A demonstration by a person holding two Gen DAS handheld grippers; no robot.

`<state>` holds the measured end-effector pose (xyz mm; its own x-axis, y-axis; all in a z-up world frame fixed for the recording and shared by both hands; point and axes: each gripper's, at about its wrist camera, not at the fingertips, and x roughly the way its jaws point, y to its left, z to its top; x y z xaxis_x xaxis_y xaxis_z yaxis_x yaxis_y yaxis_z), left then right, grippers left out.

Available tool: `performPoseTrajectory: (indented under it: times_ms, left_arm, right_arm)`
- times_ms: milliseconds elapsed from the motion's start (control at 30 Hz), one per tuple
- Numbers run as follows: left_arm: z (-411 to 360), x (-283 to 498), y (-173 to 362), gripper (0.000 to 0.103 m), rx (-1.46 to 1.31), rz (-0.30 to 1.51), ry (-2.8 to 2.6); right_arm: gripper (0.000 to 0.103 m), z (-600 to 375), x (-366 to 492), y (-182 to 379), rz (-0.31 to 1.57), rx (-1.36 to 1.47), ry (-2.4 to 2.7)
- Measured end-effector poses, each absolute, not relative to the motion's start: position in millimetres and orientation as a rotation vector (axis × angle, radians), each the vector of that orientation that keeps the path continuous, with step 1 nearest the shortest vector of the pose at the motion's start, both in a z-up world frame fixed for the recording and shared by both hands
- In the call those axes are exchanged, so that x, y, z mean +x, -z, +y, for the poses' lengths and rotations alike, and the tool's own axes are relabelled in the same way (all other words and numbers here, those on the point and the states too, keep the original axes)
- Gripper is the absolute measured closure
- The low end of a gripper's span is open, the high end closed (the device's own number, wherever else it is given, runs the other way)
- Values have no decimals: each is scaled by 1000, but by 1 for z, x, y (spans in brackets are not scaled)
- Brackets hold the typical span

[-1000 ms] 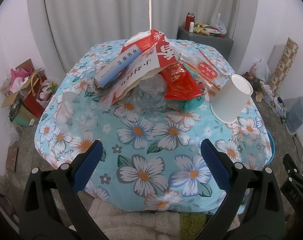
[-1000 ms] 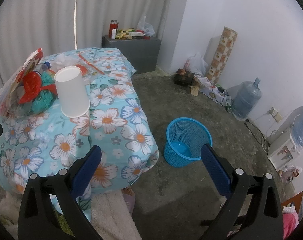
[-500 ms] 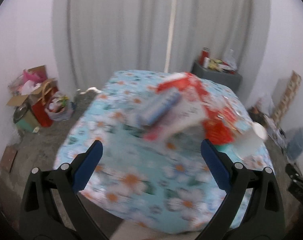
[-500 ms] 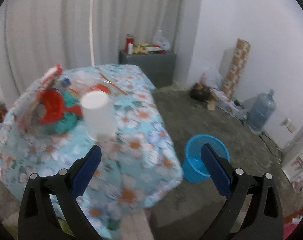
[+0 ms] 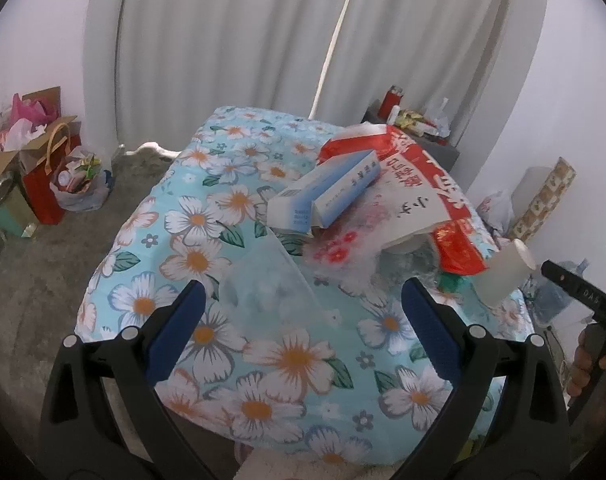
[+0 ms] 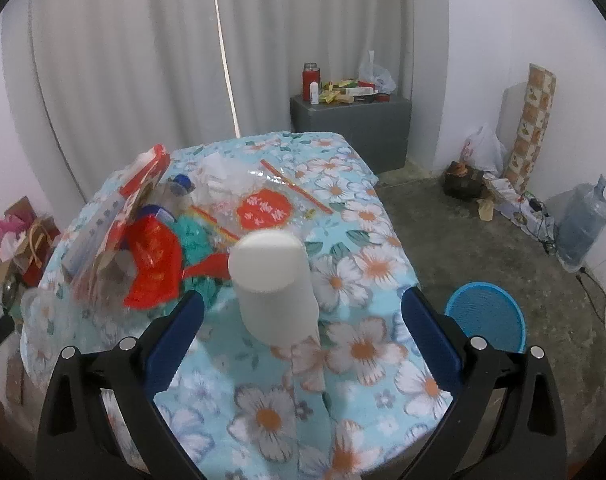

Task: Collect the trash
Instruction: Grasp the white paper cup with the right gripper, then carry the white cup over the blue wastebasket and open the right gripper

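A table draped in a light-blue floral cloth (image 5: pixel 295 360) fills the middle of both views, with white curtains (image 5: pixel 263 32) hanging behind it on the far side. On the concrete floor to the right of the table, near its right edge, stands a blue mesh wastebasket (image 6: pixel 487 316), upright, its inside not readable from this angle. A heap of trash occupies the far and right part of the tabletop: a large red-and-white printed bag (image 5: pixel 419 184) lies tilted across the top, and a blue-and-white carton (image 5: pixel 327 192) rests on its left portion, overhanging toward the near left. A crumpled red wrapper (image 6: pixel 155 264) lies beside teal plastic at the near right of the heap, and a clear bag with a red label (image 6: pixel 265 210) lies flat further back. A clear plastic cup or bag (image 5: pixel 263 288) sits just near of the heap, between the fingers of the left gripper (image 5: pixel 299 328) in that view; contact cannot be confirmed, and the blue pads stand wide apart. A white paper cup (image 6: pixel 275 284) stands upside down on the cloth near the right edge, apart from the heap. The right gripper (image 6: pixel 301 328) hovers with its fingers spread wide on either side of this cup, holding nothing. A hand (image 5: pixel 591 364) grips the right tool's handle at the right margin of the left view.
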<state>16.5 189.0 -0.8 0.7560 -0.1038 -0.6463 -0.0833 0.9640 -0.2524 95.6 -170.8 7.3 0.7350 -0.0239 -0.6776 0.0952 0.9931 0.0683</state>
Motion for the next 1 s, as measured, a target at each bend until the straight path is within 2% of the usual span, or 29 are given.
performPoseTrajectory:
  times_ms: [167,200,233,300,333,400,467,500,633,733,1000]
  left_arm:
    - [184,43,3,9,-222,723,-62]
    - [184,46,4,16,-217,723,-65]
    - [184,50,6,32,-209,728,-70]
    - [185,61,14,44,-184,784,-79]
    - [186,63,18,54,-183,812,-82]
    - [193,62,24,58,-206,836,-89]
    - [199,56,22,65,-215,828,-94]
    - [200,53,21,70,-209,830,-99]
    - [207,43,18,92,-203,821,-93]
    - [212,34,13,98,-229,820,-106]
    - [189,12,-25,99,-203,763,-58]
  right_arm:
    - [13,-166,117,-3,751,109,60]
    - [14,-166,120,-1,755,111,56]
    - [15,-165,125,1,759,116,47]
    - [17,-163,133,7,775,122,38]
    - [20,-162,138,11,787,129,30]
    - [26,-162,145,17,813,141,21]
    - [37,-164,150,23,841,174,11]
    - [46,-166,151,26,851,190,6]
    - [47,-177,145,28,849,269,-33]
    - [47,-186,133,21,824,303,-44]
    - [47,-238,81,1,715,377,15]
